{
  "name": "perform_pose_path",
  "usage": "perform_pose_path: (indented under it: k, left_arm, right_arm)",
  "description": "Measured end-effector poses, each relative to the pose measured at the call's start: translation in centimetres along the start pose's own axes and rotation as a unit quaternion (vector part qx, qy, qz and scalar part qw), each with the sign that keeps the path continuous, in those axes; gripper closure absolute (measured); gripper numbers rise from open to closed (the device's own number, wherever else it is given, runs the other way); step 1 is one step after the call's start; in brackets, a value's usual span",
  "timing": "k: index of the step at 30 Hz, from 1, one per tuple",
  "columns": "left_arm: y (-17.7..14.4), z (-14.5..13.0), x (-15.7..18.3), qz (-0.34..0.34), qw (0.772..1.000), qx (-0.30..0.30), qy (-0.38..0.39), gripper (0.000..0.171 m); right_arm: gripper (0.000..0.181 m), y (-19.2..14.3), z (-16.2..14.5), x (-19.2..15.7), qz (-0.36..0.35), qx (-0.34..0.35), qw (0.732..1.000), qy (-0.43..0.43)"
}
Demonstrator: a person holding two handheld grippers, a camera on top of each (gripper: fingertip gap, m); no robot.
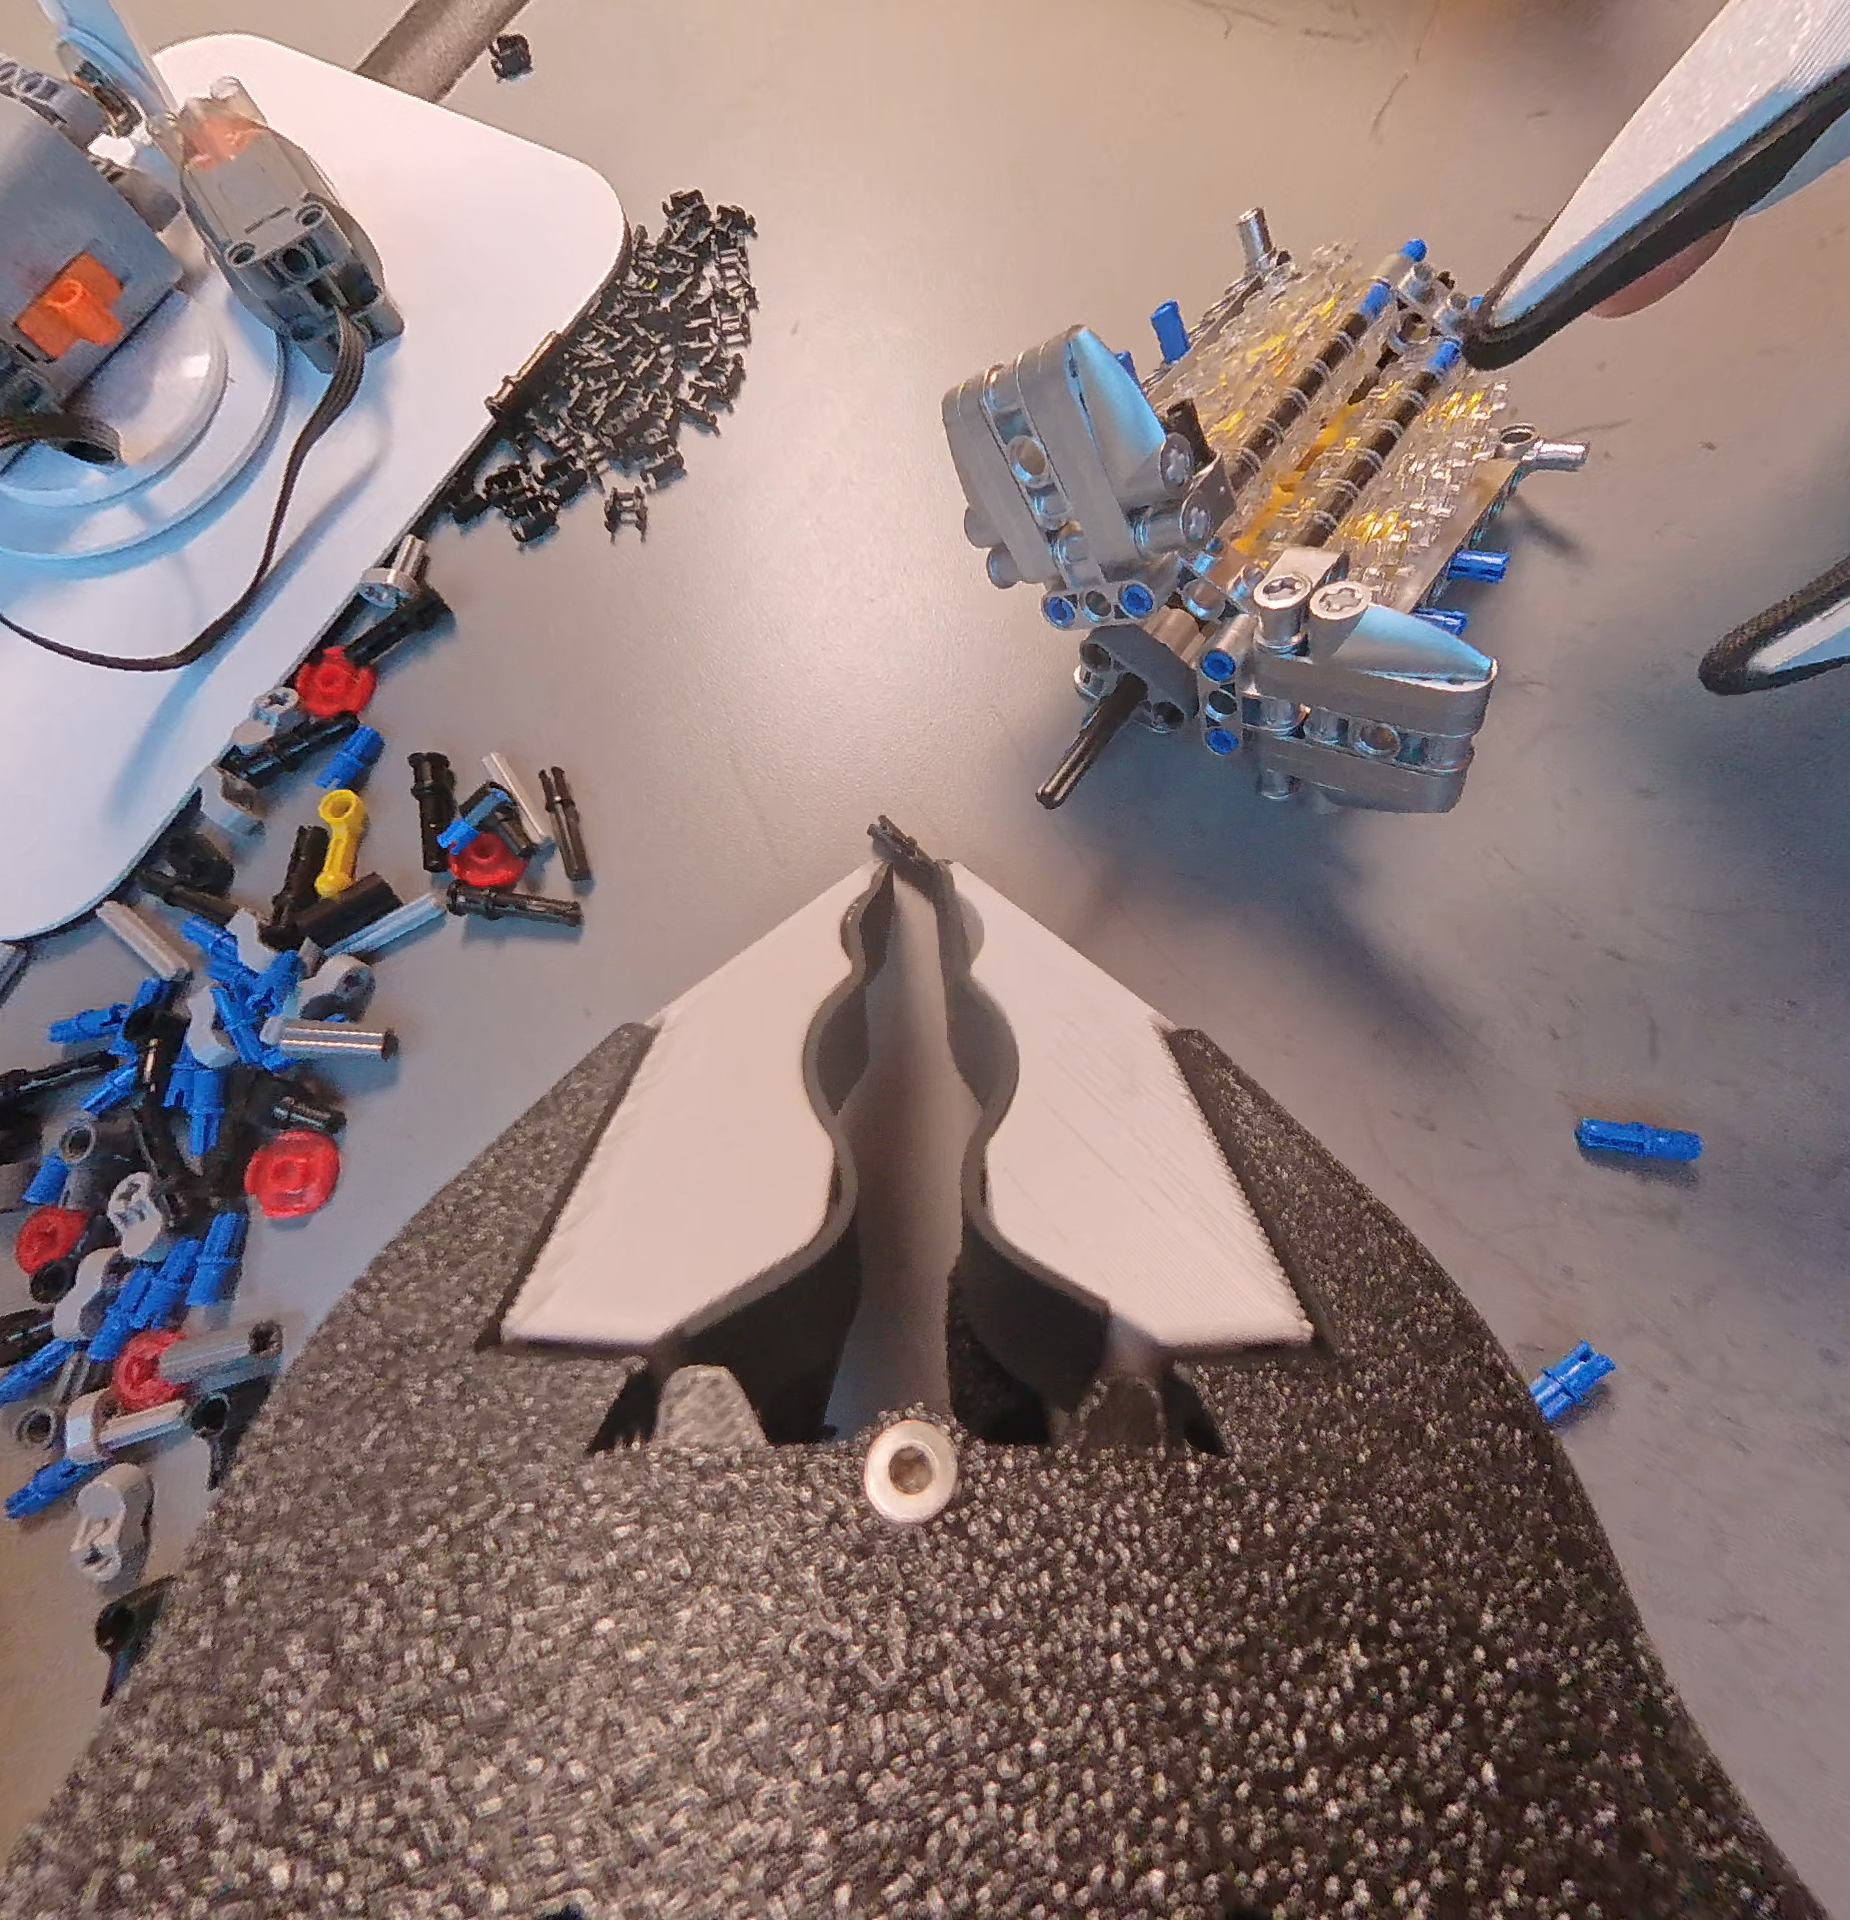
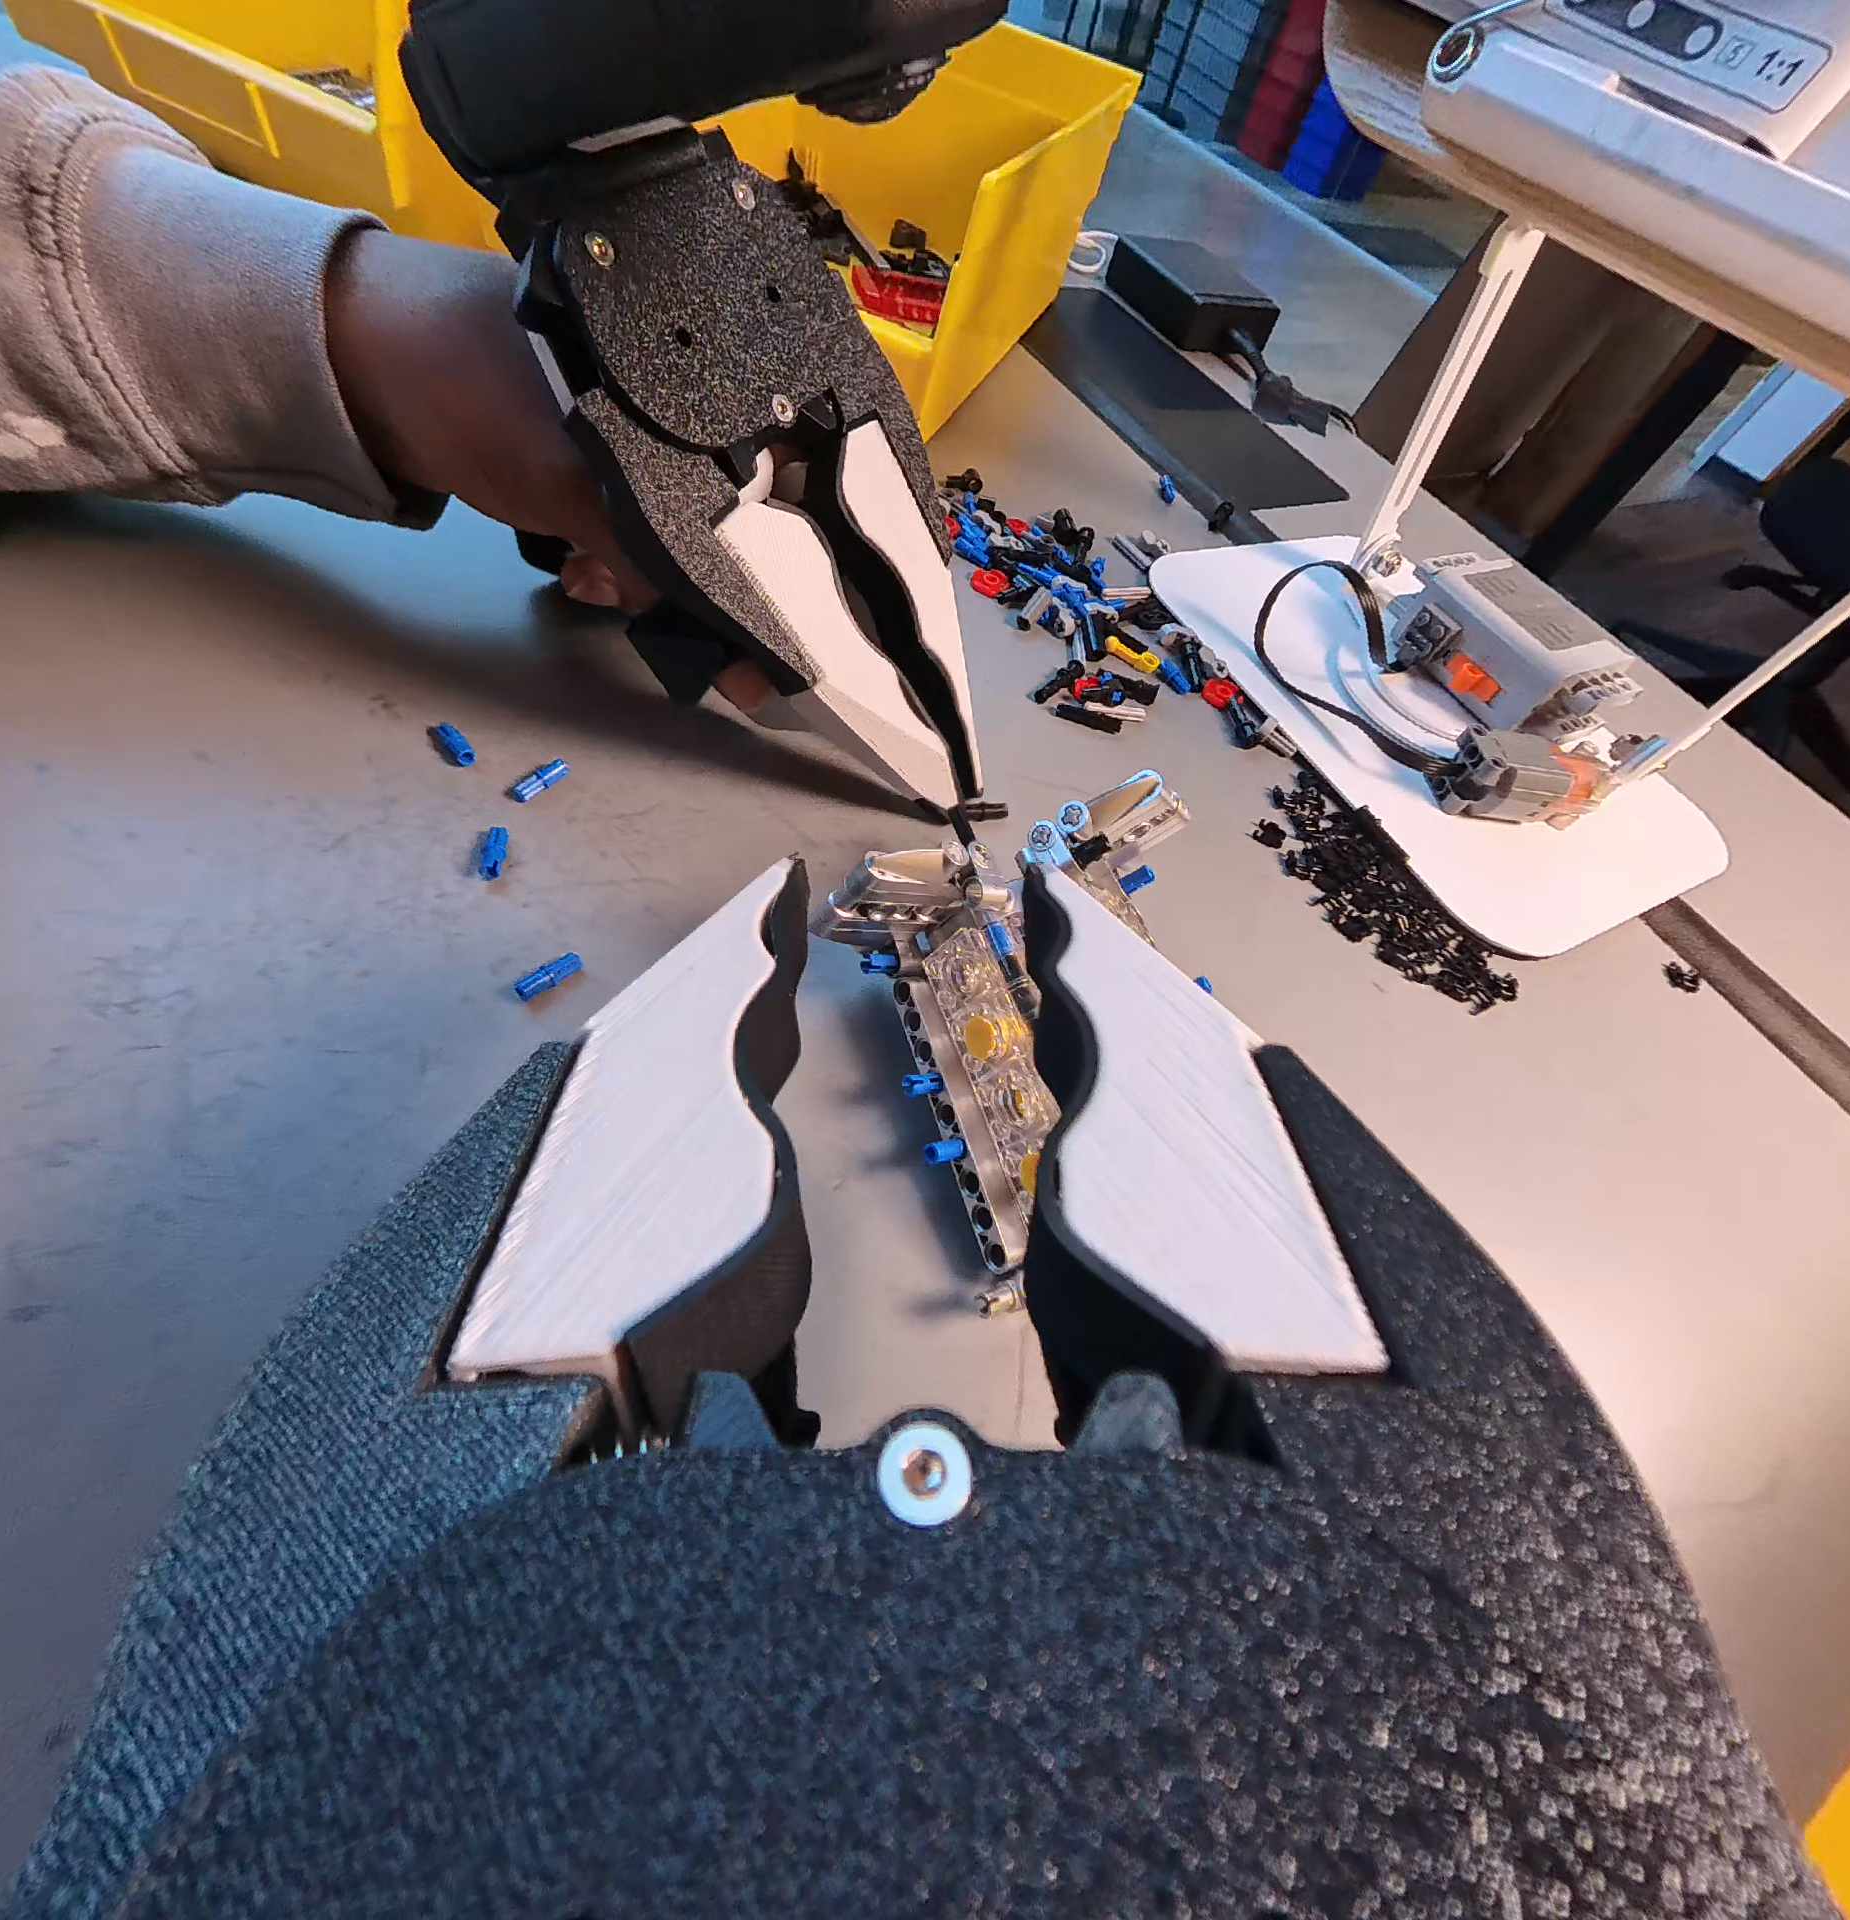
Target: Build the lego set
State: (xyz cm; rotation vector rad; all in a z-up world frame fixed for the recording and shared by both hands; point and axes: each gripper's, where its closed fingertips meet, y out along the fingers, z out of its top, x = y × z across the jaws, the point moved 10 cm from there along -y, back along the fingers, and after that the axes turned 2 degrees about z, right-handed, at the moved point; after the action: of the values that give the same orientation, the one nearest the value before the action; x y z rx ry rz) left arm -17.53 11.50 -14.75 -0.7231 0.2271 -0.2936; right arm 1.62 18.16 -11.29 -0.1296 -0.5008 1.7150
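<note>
We work over a grey tabletop [image 1: 1004,156], with yellow parts bins [image 2: 1014,208] at its far edge. On it lies a white lamp base plate [image 1: 464,260] carrying a grey battery box [image 2: 1523,634] and a grey motor [image 1: 277,239] joined by a dark cable; we judge they were set there out of the way.

Near the middle lies a silver-grey brick assembly [image 1: 1233,540] with clear and yellow plates, black axles and blue pins sticking out. Our right gripper [image 2: 916,883] is spread, one finger on each side of it, seemingly to steady it; we cannot tell whether the fingers touch it.

Beside the plate sit a mixed heap of blue, black, red and grey connectors [image 1: 194,1091] and a dense heap of small black pins [image 1: 630,364], sorted within reach. Four loose blue pins [image 2: 531,779] lie apart from them.

Our left gripper [image 1: 910,857] is pressed together, pinching one small black pin [image 1: 900,842] at the very tips, held just short of the assembly's near end
</note>
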Motion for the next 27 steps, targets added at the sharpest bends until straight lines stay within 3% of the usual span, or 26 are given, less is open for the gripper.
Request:
perform_pose_path:
  k: [8, 20, 27]
  left_arm:
    - [0.17, 0.11, -0.11, 0.000, 1.000, 0.000, 0.002, 0.167]
    - [0.46, 0.36, -0.58, -0.010, 1.000, -0.003, -0.022, 0.154]
    - [0.66, 0.54, -0.90, -0.009, 1.000, -0.008, -0.029, 0.160]
  right_arm:
    - [0.140, -0.14, -0.15, 0.18, -0.002, -0.004, 1.000, 0.000]
    - [0.140, -0.07, -0.29, 0.13, 0.001, -0.013, 1.000, -0.003]
    - [0.140, -0.02, -0.36, 0.09, 0.001, -0.018, 1.000, -0.005]
